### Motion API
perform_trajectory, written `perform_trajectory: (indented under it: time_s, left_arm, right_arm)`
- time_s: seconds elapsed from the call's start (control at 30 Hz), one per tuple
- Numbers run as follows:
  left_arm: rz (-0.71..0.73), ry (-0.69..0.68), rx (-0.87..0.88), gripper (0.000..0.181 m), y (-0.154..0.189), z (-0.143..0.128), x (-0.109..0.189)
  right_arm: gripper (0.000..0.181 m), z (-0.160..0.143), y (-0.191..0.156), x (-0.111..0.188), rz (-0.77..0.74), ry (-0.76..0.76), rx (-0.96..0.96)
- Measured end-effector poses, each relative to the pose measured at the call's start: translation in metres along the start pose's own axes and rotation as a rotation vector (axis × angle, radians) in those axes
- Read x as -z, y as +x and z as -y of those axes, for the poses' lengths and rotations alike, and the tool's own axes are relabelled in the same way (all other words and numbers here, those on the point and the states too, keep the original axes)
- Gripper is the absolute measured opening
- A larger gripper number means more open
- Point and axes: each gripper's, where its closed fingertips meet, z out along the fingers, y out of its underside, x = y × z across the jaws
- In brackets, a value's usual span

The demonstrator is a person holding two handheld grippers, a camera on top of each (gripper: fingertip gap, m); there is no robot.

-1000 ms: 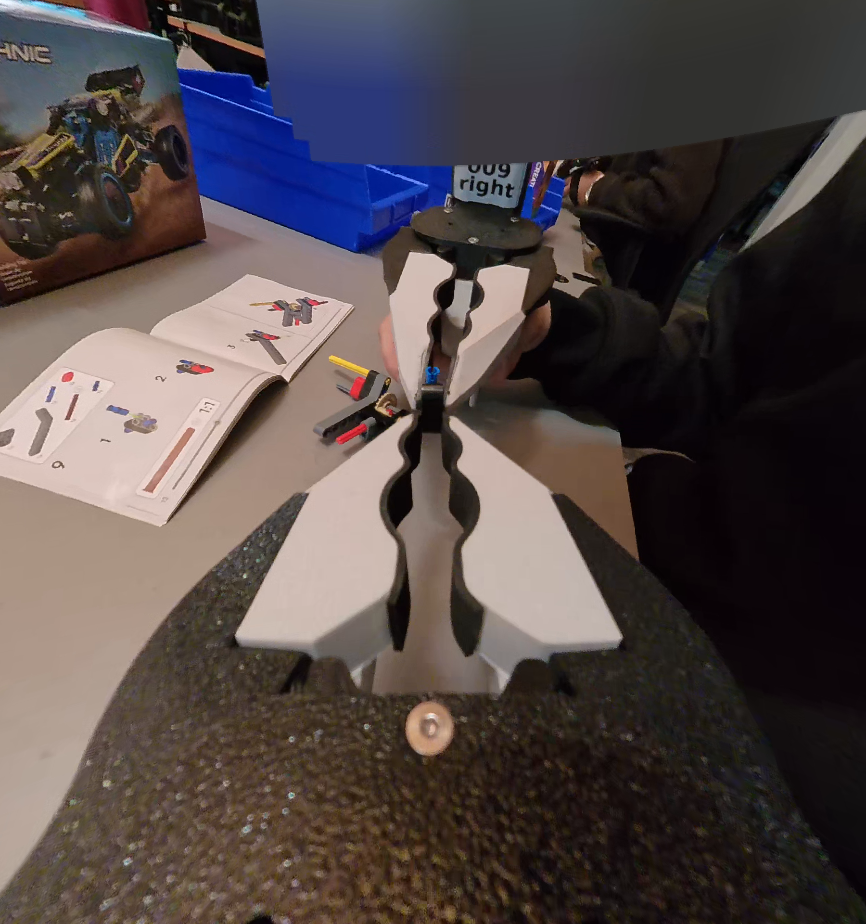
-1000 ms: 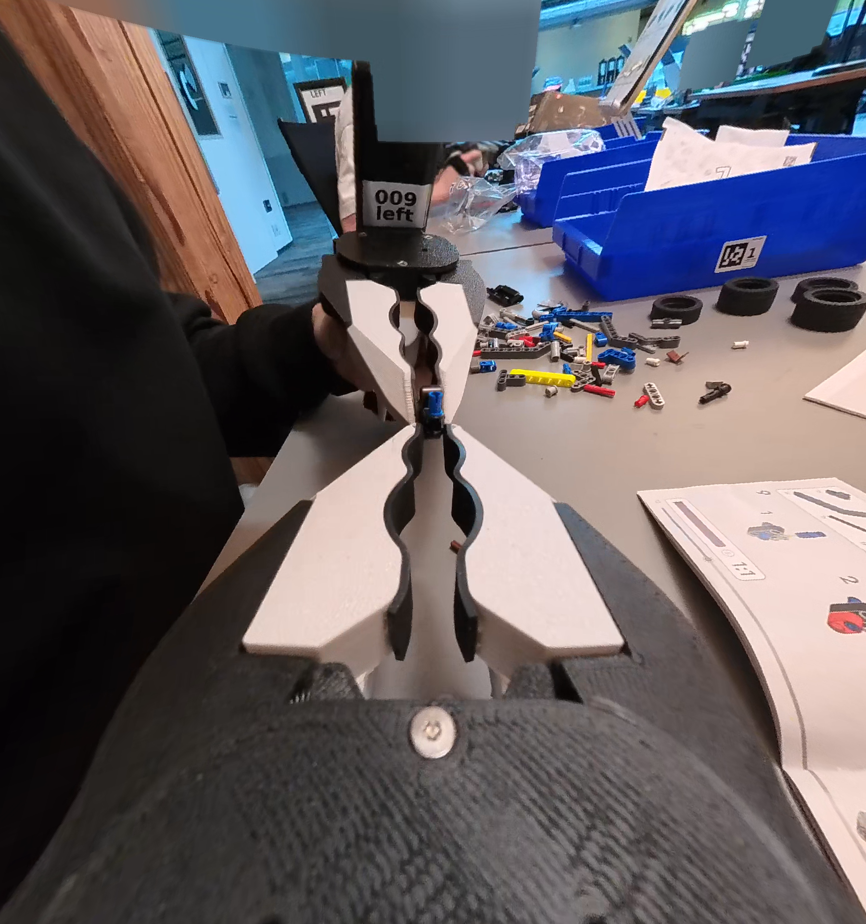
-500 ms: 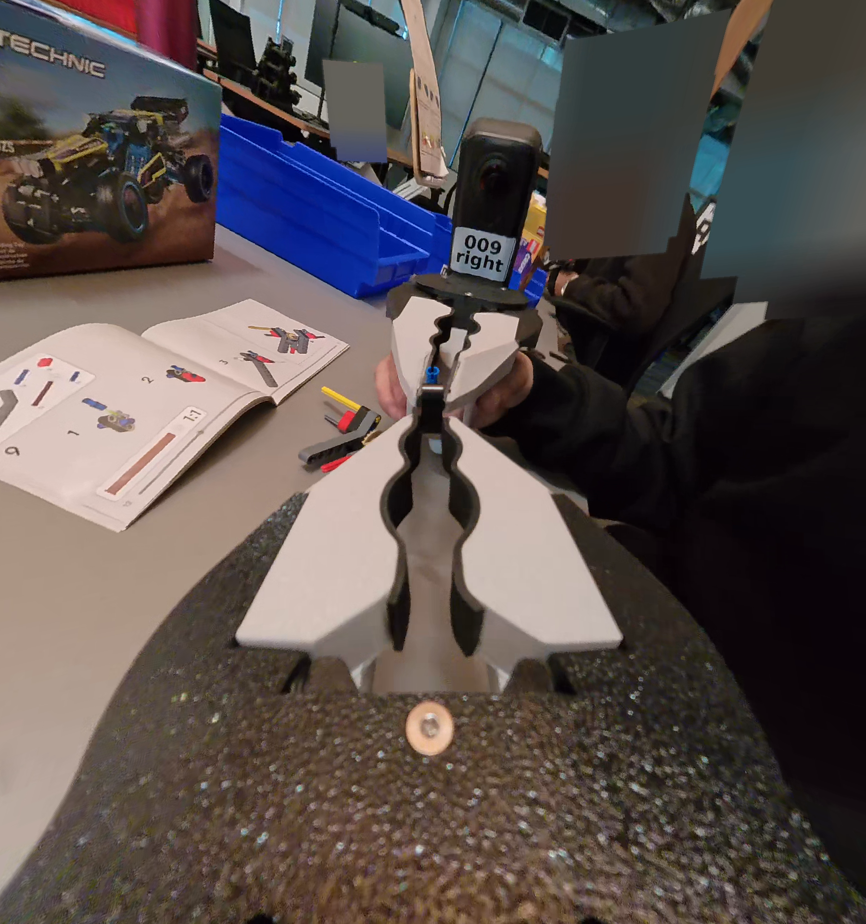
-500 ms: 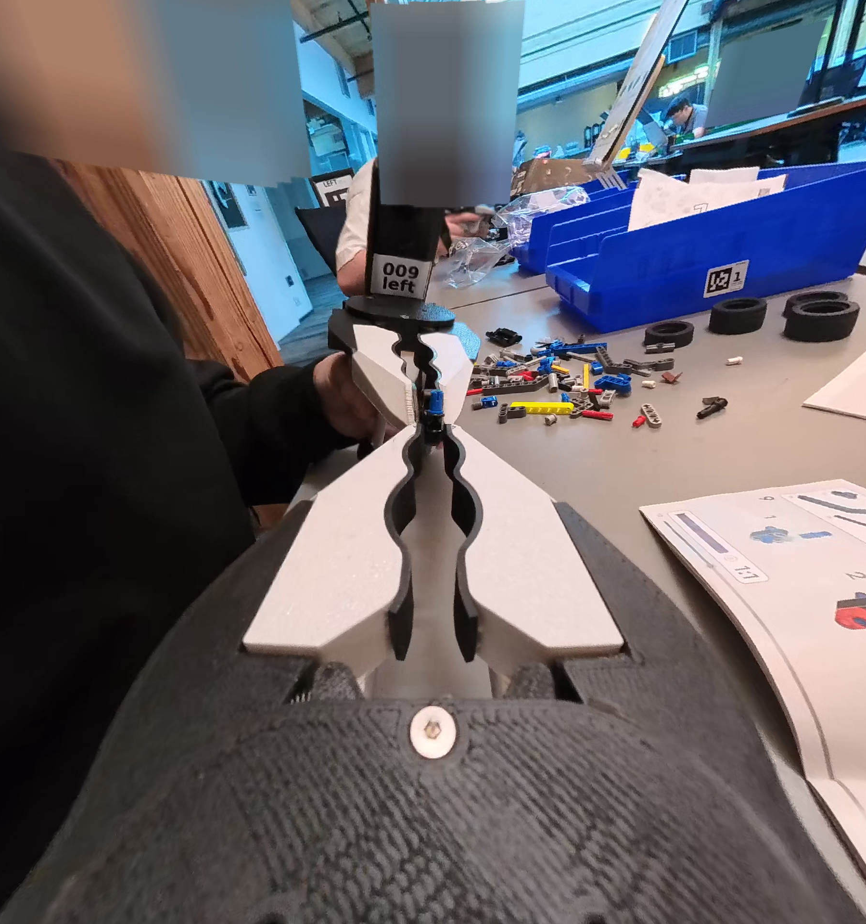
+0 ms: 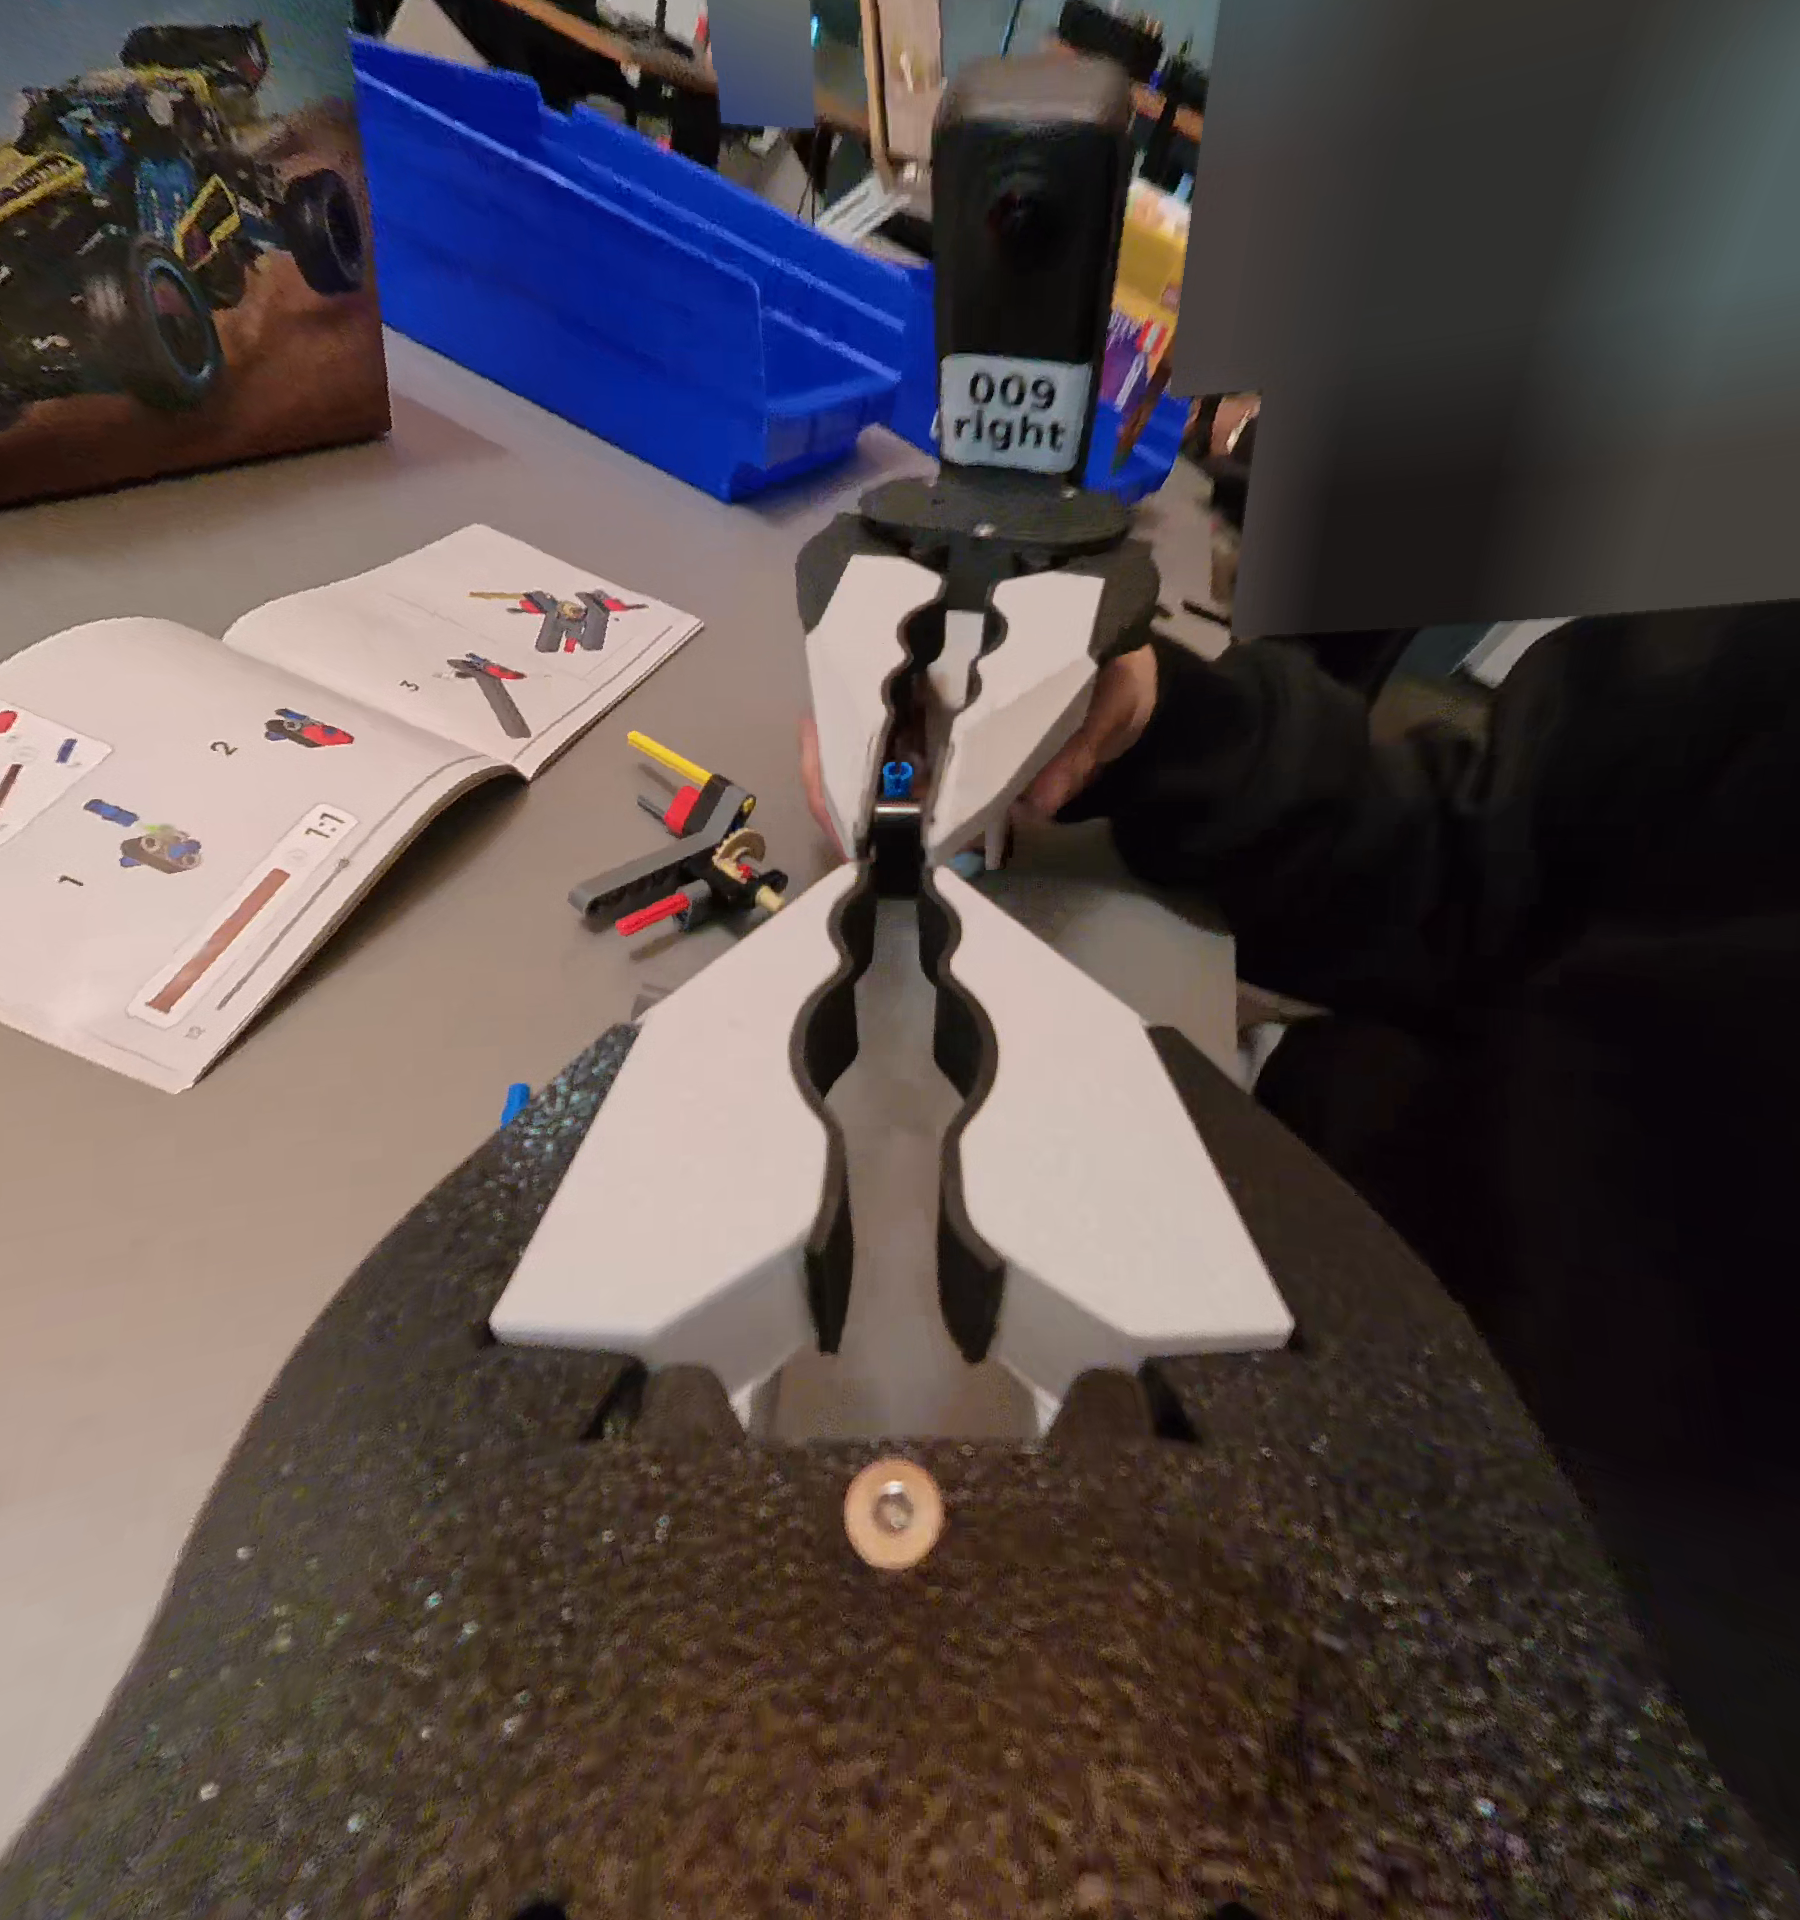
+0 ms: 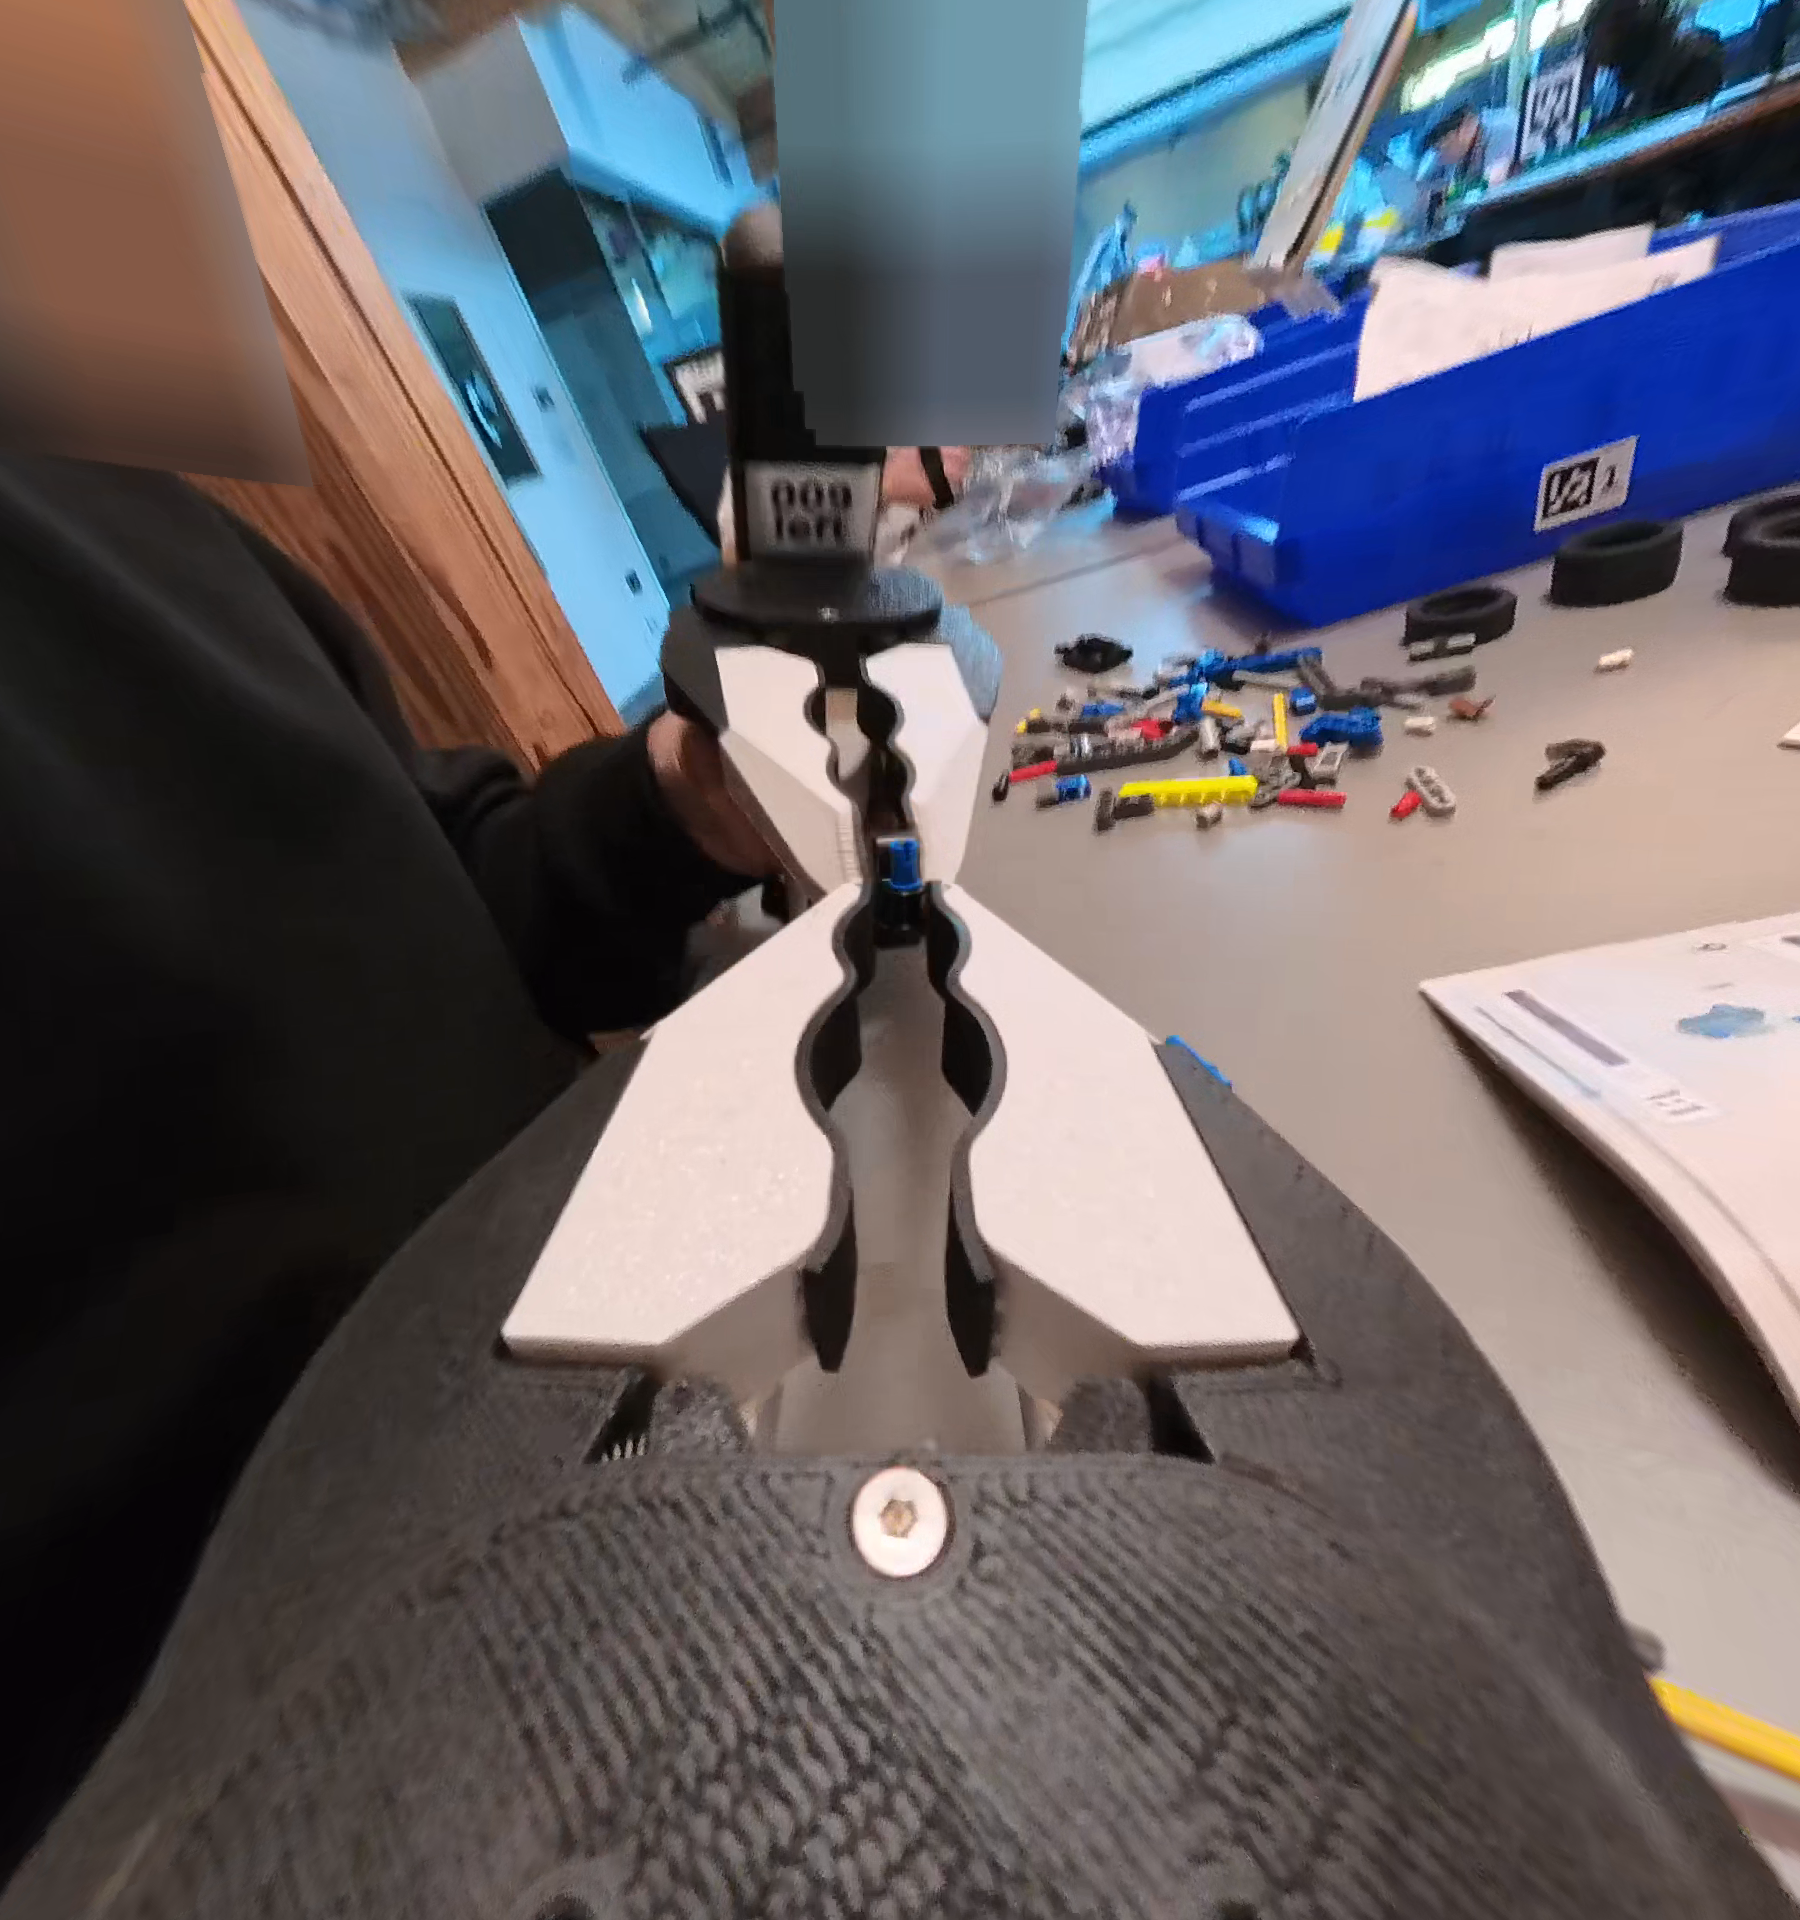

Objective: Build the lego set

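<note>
Left gripper (image 5: 894, 883) clenches a black piece (image 5: 894, 850); right gripper (image 6: 896, 902), at twelve o'clock, clenches the blue pin (image 6: 898, 864); keep both aligned, press straight.

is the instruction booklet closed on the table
No, in the left wrist view the instruction booklet lies open on the grey table, both pages showing, left of the small partly built assembly.

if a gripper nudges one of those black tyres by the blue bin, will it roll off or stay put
Probably stays put: each black tyre lies flat on its side on the grey table, so a nudge should slide it, not roll it. It looks like rubber, so likely grippy and a bit squashy. With its hollow middle, it is probably light for its size.
</note>
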Motion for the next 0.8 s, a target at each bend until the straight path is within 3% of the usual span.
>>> perform_trajectory:
  time_s: [0.13, 0.3, 0.4, 0.57, 0.7, 0.8]
  left_arm:
    - [0.017, -0.062, -0.076, 0.006, 0.008, -0.005, -0.005]
    - [0.033, -0.198, -0.255, 0.022, 0.005, -0.026, -0.004]
    - [0.162, -0.317, -0.465, 0.019, -0.025, -0.034, 0.016]
    - [0.223, -0.531, -0.648, 0.019, -0.072, -0.033, 0.042]
    - [0.139, -0.632, -0.779, 0.015, -0.093, -0.032, 0.042]
    - [0.094, -0.723, -0.728, 0.009, -0.106, -0.047, 0.035]
  right_arm:
    - [0.006, -0.006, -0.007, 0.005, -0.010, -0.028, 0.006]
    - [0.006, -0.024, -0.004, 0.011, -0.061, -0.101, -0.217]
    - [0.006, -0.041, -0.003, 0.015, -0.084, -0.184, -0.318]
    - [0.006, -0.068, 0.007, 0.023, -0.209, -0.343, -0.358]
    - [0.006, -0.081, -0.004, 0.019, -0.170, -0.430, -0.369]
    - [0.006, -0.089, 0.003, 0.020, -0.209, -0.473, -0.365]
